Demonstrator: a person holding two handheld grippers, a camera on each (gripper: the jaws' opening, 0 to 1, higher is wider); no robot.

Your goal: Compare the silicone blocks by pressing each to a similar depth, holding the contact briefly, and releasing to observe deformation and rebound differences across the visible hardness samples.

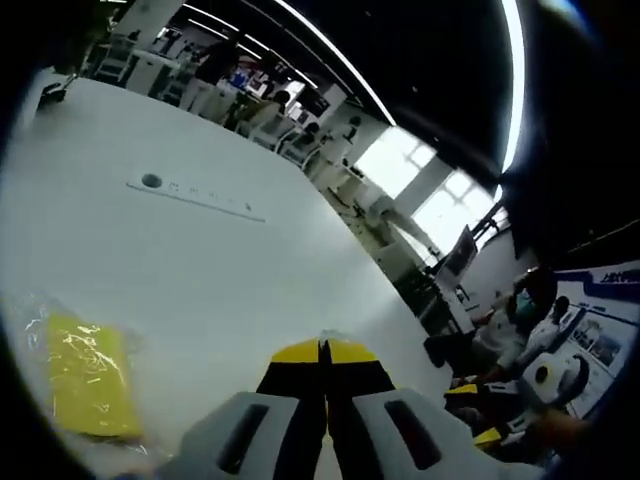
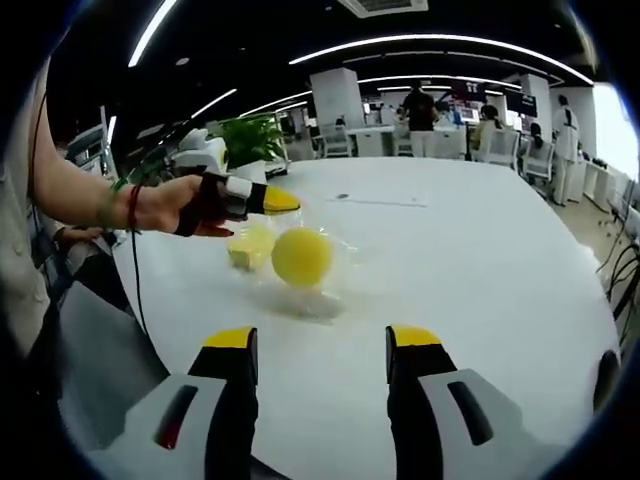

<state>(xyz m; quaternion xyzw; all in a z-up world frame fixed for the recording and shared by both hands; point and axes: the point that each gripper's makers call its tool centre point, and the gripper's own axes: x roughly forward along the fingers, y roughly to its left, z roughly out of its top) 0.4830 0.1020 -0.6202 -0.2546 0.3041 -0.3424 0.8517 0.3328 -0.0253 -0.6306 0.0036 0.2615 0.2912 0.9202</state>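
In the right gripper view a round yellow silicone piece (image 2: 302, 256) in a clear bag hangs a little above the white table (image 2: 480, 270), with its shadow under it. The left gripper (image 2: 282, 201), held by a hand, has its yellow tips closed at the top of that bag. A flat yellow block (image 2: 249, 246) in its own bag lies just behind. In the left gripper view the left gripper (image 1: 322, 350) is shut, a scrap of clear film showing at its tips, and the flat yellow block (image 1: 88, 376) lies to the lower left. The right gripper (image 2: 322, 340) stands open, short of the round piece.
A thin strip with a dark round mark (image 1: 195, 195) lies farther out on the table (image 1: 200, 270). A person's arm (image 2: 90, 195) reaches in from the left. Chairs, desks and people (image 2: 420, 115) stand beyond the table's far edge.
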